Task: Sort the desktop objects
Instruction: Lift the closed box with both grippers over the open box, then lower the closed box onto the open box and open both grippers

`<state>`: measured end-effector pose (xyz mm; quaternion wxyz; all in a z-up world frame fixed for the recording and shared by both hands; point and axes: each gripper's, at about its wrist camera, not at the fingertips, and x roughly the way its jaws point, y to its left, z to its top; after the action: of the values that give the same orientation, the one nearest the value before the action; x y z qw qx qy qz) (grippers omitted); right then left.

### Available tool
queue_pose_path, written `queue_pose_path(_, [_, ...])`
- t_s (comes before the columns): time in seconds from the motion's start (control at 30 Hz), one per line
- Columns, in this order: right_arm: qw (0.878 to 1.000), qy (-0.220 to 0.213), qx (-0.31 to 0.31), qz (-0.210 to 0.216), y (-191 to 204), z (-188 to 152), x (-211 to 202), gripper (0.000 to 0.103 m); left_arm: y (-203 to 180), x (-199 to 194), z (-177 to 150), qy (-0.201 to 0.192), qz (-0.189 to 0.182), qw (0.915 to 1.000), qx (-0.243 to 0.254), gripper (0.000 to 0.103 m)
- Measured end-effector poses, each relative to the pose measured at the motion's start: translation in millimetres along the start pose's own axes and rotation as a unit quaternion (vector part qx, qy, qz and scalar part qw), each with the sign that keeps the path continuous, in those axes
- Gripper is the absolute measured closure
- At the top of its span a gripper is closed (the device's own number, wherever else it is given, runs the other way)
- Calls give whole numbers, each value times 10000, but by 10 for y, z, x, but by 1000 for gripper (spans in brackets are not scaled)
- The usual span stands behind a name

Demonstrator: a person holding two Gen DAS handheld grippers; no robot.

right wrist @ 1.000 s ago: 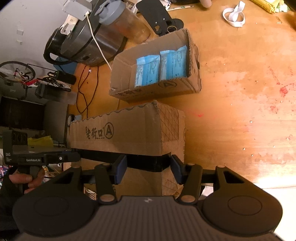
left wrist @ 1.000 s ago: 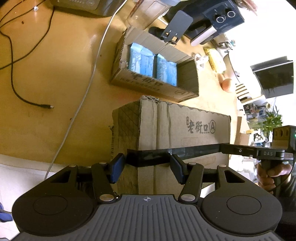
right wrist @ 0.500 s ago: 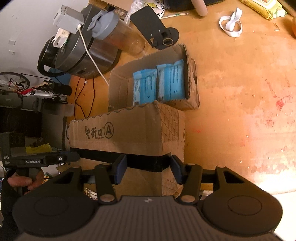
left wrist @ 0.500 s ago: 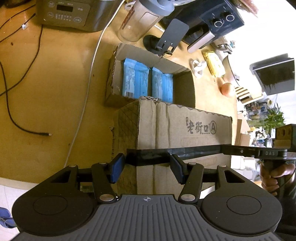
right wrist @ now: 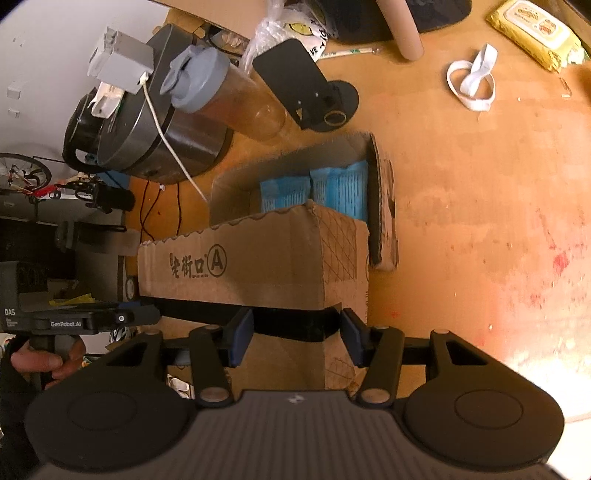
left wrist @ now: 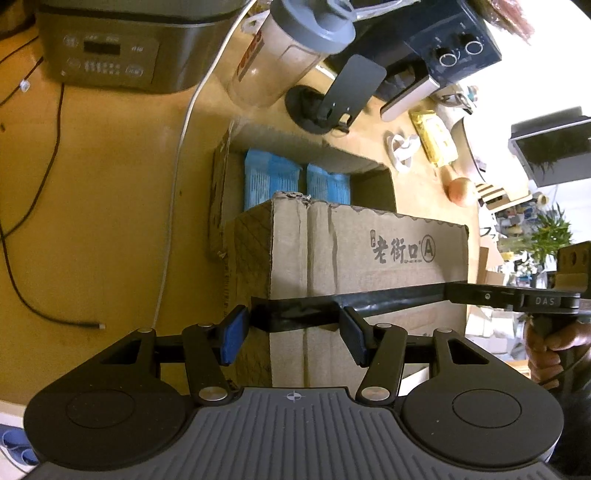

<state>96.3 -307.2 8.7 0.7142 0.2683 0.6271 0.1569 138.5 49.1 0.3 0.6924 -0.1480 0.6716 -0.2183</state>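
A closed cardboard box (left wrist: 365, 258) with black tape and printed characters is held up between both grippers, one at each end. My left gripper (left wrist: 293, 334) is shut on its left end. My right gripper (right wrist: 295, 334) is shut on its right end (right wrist: 343, 258). Just beyond it an open cardboard box (left wrist: 221, 192) holds two blue packets (left wrist: 271, 177) and stands on the wooden desk (left wrist: 92, 184). The open box (right wrist: 384, 206) and the blue packets (right wrist: 340, 188) also show in the right wrist view. The carried box hides part of the open box.
A rice cooker (left wrist: 110, 55), a shaker bottle (left wrist: 288, 55), a black phone stand (left wrist: 332, 96) and a dark appliance (left wrist: 454, 48) stand behind the open box. Cables (left wrist: 173, 166) cross the desk at left. A white strap (right wrist: 472, 81), a yellow wipes pack (right wrist: 535, 33) and an orange fruit (left wrist: 460, 190) lie at right.
Both grippers have carried the closed box forward toward the open box, which is now partly covered by it. The rice cooker and bottle have come closer. Both grips are unchanged.
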Motion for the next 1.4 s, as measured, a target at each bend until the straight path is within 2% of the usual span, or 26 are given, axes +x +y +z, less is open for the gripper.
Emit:
queue_pose_path(0.73, [9997,-210,77,93,-20,602,17,55,-19,-17,668,-174,-13,9996,225,50])
queue_pose_path(1.4, [9998,-189,83,-14,-61,804,182,55,130,123,843,-158,-24,9998,153,50])
